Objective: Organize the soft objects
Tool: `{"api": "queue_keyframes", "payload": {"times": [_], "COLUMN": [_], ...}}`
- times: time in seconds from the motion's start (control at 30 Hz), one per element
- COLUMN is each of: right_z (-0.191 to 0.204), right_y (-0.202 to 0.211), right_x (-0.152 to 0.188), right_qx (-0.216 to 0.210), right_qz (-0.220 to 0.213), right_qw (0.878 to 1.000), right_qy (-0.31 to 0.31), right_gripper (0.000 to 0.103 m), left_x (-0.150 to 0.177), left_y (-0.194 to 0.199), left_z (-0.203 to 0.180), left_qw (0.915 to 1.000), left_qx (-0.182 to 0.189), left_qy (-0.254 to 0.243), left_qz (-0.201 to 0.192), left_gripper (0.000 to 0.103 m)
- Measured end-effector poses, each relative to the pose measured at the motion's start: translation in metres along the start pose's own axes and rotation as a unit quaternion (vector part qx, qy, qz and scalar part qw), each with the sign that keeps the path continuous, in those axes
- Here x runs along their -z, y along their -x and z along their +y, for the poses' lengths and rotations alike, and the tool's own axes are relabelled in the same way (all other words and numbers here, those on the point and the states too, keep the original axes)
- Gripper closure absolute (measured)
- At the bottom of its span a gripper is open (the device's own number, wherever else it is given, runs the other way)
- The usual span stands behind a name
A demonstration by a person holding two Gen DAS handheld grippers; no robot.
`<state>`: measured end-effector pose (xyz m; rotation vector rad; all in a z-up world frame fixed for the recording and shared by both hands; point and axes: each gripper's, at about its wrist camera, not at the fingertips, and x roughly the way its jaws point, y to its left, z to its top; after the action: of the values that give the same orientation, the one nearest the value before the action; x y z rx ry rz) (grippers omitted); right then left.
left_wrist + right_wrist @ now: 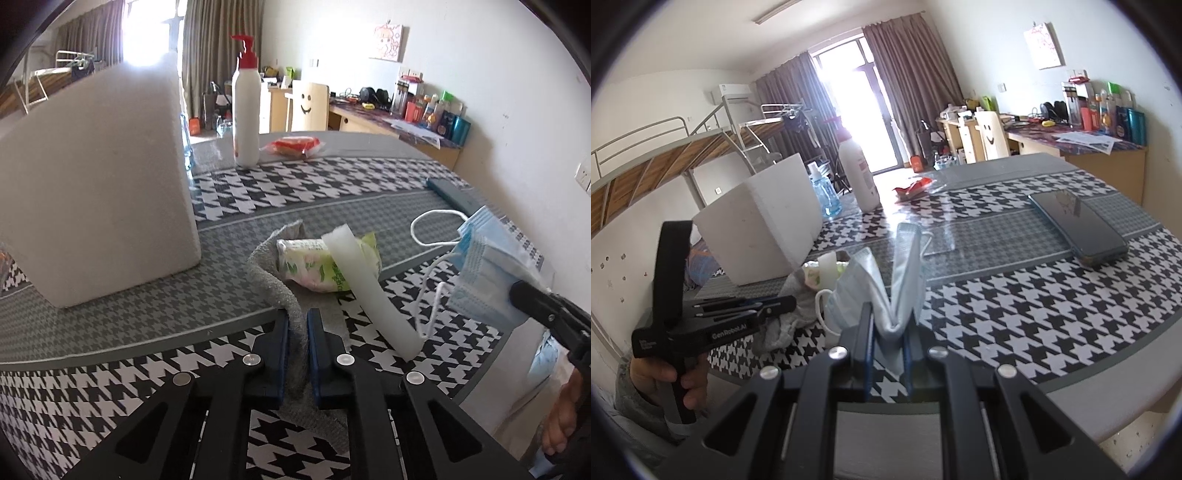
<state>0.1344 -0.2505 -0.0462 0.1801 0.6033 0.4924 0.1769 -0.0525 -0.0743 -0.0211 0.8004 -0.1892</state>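
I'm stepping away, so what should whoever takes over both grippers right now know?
Left gripper: shut on the near edge of the grey terry towel, at the table's front edge.
Right gripper: shut on the folded blue surgical masks, held above the houndstooth tablecloth.
On the towel lie a floral tissue pack and a white foam strip, which leans across the pack. The large white foam block stands behind, to the left.
Done: both grips appear made. Left: probably gather the masks with the other soft things; nothing looks sorted yet.

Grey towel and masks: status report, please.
Left gripper shut on grey towel. Right gripper shut on blue masks. Tissue pack lies on towel.
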Motion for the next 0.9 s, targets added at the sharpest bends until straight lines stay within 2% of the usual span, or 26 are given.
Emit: {"api": "queue_keyframes", "payload": {"times": [0.2, 0.9], "right_z": [0.006, 0.028], "right_y": [-0.002, -0.011], "right_x": [-0.005, -0.023], "right_qx": [-0.001, -0.007], "right_qz": [-0.003, -0.015], "right_qw": [1.000, 0.999], "right_qy": [0.008, 0.036], "right_gripper": [0.087, 0.087], "left_x": [-0.004, -0.003], "left_y": [0.018, 0.061], "left_z": [0.006, 0.020], "left_qw": [0.9996, 0.9970], "left_qx": [-0.002, -0.006], "left_qy": [0.002, 0.003], "left_qz": [-0.028, -0.078], "left_gripper": [0.093, 0.093]}}
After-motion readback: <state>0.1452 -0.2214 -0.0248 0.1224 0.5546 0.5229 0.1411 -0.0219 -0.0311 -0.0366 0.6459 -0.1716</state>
